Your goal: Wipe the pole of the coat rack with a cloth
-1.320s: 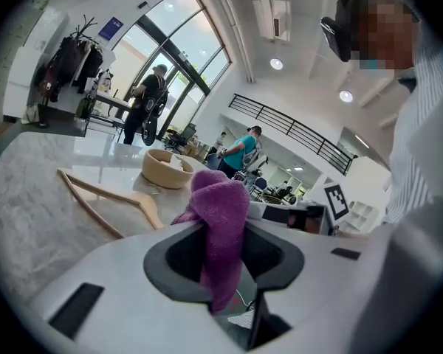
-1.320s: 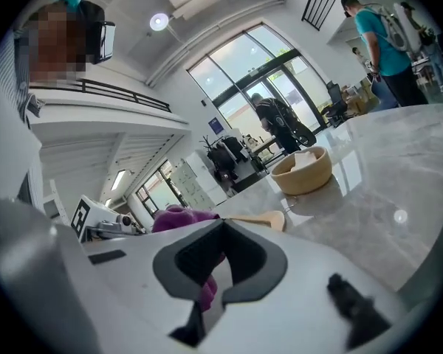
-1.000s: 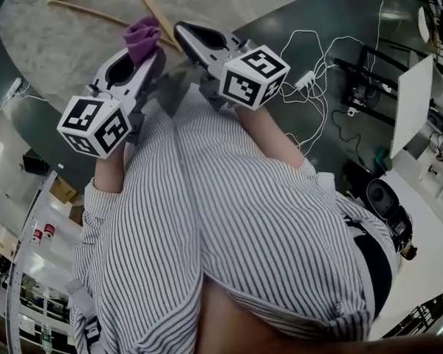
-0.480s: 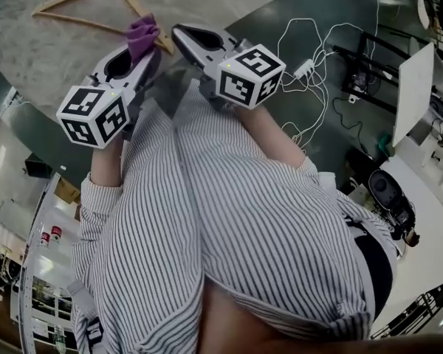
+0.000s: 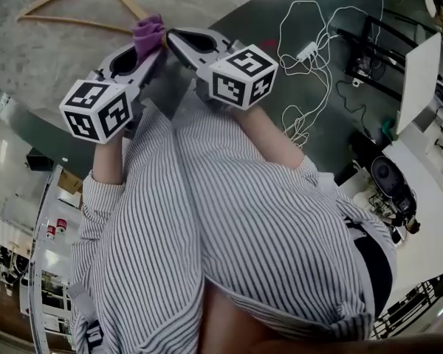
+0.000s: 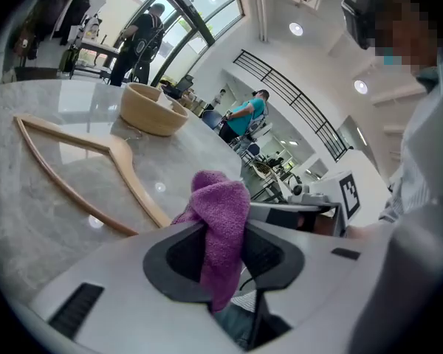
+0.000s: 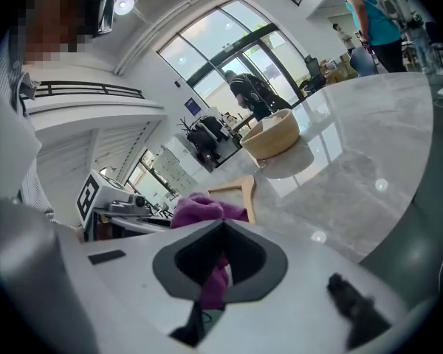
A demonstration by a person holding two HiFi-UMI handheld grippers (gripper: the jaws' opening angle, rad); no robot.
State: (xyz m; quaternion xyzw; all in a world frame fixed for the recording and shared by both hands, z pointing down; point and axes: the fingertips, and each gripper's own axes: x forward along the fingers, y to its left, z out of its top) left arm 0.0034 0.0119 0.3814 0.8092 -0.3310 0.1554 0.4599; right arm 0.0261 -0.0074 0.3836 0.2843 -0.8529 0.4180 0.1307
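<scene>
Looking down in the head view: left gripper and right gripper held up side by side in front of a striped shirt, tips nearly touching. Between those tips, the purple cloth, bunched over the near edge of a marble table. Probably held together like this to gather the cloth into a firm pad before any wiping. No coat rack or pole anywhere in sight, so seemingly not yet at the wiping stage. Just beyond the tips, a wooden hanger lying flat on the table. To the right, on the dark floor, a power strip with loose cables, worth stepping around.

Turning to the left gripper view: clenched firmly on the cloth, with a lump standing above the tips and a tail hanging down through the gap. Close alongside, the right gripper, just behind the cloth. Ahead, the hanger and a tan bowl farther back on the table, with people well beyond.

Turning to the right gripper view: closed at the tips too, with a strip of the same cloth running down between the jaws, by the look of it nipped there as well. Ahead, the bowl and one end of the hanger, with the table blocking any straight path forward. Again no pole.
</scene>
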